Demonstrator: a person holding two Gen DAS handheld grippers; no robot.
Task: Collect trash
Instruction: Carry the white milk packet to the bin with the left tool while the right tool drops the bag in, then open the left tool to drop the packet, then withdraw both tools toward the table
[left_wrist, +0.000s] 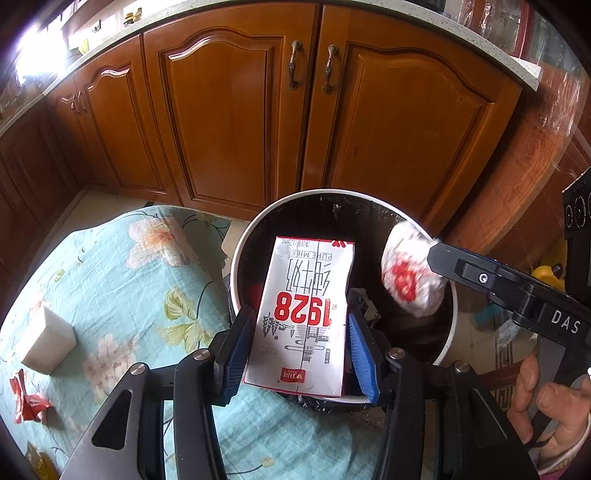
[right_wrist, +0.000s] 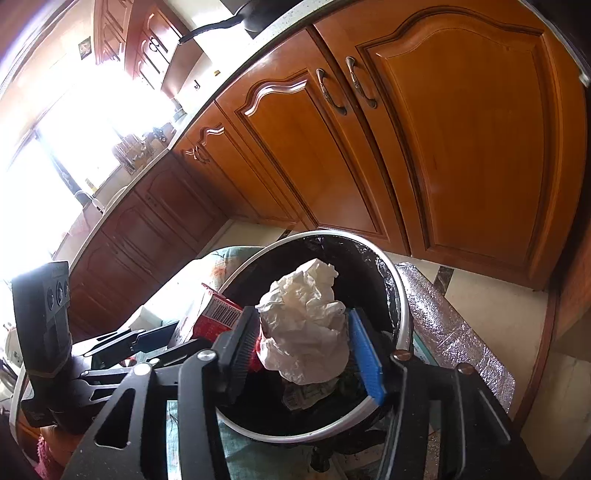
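— What's over the bin right now?

— Two bits of trash. A flattened milk carton (left_wrist: 303, 317), white with "1928" in red and "PURE MILK" printed on it, is pinched between the blue pads of the left gripper (left_wrist: 301, 343). It hangs above the mouth of the round trash bin (left_wrist: 236, 258), which has a white rim and a black liner.

— And the other hand?

— The right gripper (right_wrist: 303, 343) is closed on a crumpled white wrapper (right_wrist: 306, 325). From the left wrist view that wad shows red print, and it sits over the right edge of the bin. In the right wrist view it's above the bin's opening, with some paper scraps visible down inside.

— Are the two items touching?

— No, side by side but apart; the carton is to the left of the wad.

— What's around the bin?

— To its left, a surface under a teal floral cloth (left_wrist: 140, 280), touching the bin's side. A small white box (left_wrist: 48, 339) stands on it, and a torn red wrapper (left_wrist: 27, 400) lies near the cloth's edge. Behind everything runs a row of wooden cabinet doors (left_wrist: 229, 122) with bronze handles, beneath a pale countertop. A sheet of silver foil padding (right_wrist: 454, 321) lies on the floor right of the bin.
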